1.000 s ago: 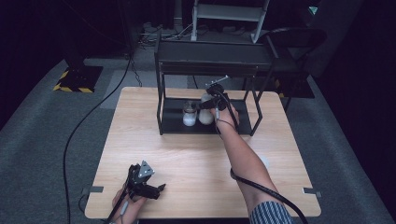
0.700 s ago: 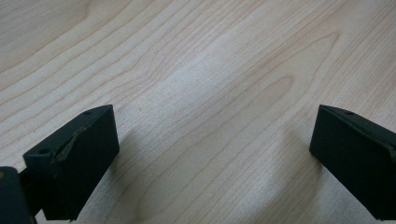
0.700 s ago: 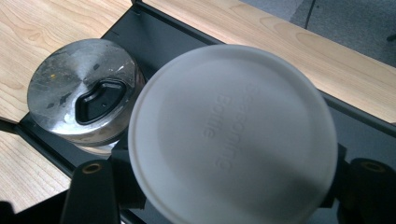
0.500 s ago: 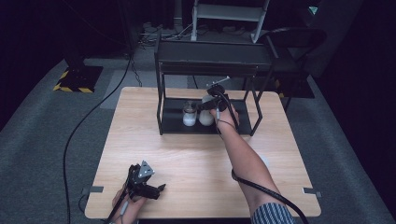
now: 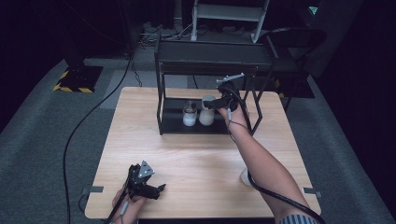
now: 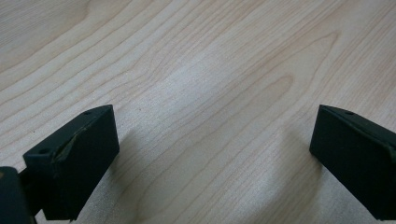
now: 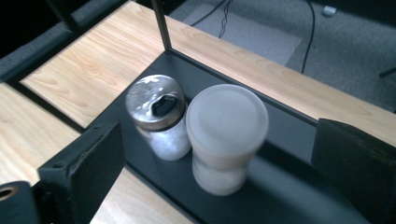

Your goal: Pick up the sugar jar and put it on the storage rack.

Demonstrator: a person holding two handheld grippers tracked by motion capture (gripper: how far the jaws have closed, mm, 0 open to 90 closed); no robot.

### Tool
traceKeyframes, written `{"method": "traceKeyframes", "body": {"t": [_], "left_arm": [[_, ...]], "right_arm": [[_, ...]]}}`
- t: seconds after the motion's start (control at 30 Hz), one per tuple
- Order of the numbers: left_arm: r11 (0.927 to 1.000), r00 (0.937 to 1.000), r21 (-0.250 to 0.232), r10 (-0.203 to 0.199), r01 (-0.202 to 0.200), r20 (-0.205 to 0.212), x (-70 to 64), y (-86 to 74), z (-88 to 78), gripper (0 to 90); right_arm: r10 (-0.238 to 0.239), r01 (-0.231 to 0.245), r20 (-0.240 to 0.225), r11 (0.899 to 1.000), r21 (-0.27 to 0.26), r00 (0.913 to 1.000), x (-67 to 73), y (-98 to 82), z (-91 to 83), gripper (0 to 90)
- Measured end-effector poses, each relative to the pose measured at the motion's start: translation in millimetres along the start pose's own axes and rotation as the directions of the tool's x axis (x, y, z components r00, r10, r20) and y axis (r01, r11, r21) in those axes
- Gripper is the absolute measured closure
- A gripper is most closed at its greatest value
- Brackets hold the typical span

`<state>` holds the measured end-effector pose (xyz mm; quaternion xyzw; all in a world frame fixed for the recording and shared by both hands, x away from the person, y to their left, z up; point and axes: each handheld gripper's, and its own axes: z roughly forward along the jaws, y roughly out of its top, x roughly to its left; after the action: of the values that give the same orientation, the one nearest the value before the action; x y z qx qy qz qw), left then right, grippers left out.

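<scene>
1. While left gripper (image 5: pixel 161 188) idles near the near-left table edge, jaws spread wide over bare light wood tabletop (image 6: pixel 210 84), nothing between them.
2. Right gripper (image 5: pixel 215 105) at the black metal two-tier rack (image 5: pixel 212 56) on the far side of the table; jaws just been opening, now wide apart, pads clear of everything.
3. Frosted white plastic jar with flat lid (image 7: pixel 226 135) standing upright on the rack's lower shelf (image 7: pixel 289 196), between the open jaws but untouched. In the high view, sits at (image 5: pixel 207 111).
4. Glass shaker with perforated metal cap (image 7: pixel 161 116) just left of the jar, touching or nearly so; cannot tell which.
5. Step judged: placement of jar on lower shelf done, release complete.
6. Next move: back right gripper straight out toward the near side, staying below the upper shelf and clear of the rack's front post, without clipping the jar lid.
</scene>
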<state>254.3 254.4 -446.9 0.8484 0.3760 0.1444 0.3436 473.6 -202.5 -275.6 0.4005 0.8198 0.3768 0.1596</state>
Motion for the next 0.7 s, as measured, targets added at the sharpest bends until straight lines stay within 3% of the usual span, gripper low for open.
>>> {"method": "traceKeyframes", "body": {"t": [0.33,0.5,0.7], "left_arm": [[1.0000,1.0000,-0.001,-0.002,0.002,0.000,-0.2,-0.1,0.1,1.3],[1.0000,1.0000,0.000,0.000,0.000,0.000,-0.1,0.0,0.1,1.3],[1.0000,1.0000,0.000,0.000,0.000,0.001,0.0,0.1,0.1,1.3]], "right_arm": [[-0.046,0.045,-0.022,0.998,-0.039,0.9987,2.1,-24.4,-58.4,2.0],[-0.040,0.036,-0.060,0.997,-0.070,0.9974,-5.0,-43.7,-85.3,2.0],[-0.052,0.047,-0.057,0.995,-0.089,0.9970,-9.5,-64.4,-112.6,2.0]]}}
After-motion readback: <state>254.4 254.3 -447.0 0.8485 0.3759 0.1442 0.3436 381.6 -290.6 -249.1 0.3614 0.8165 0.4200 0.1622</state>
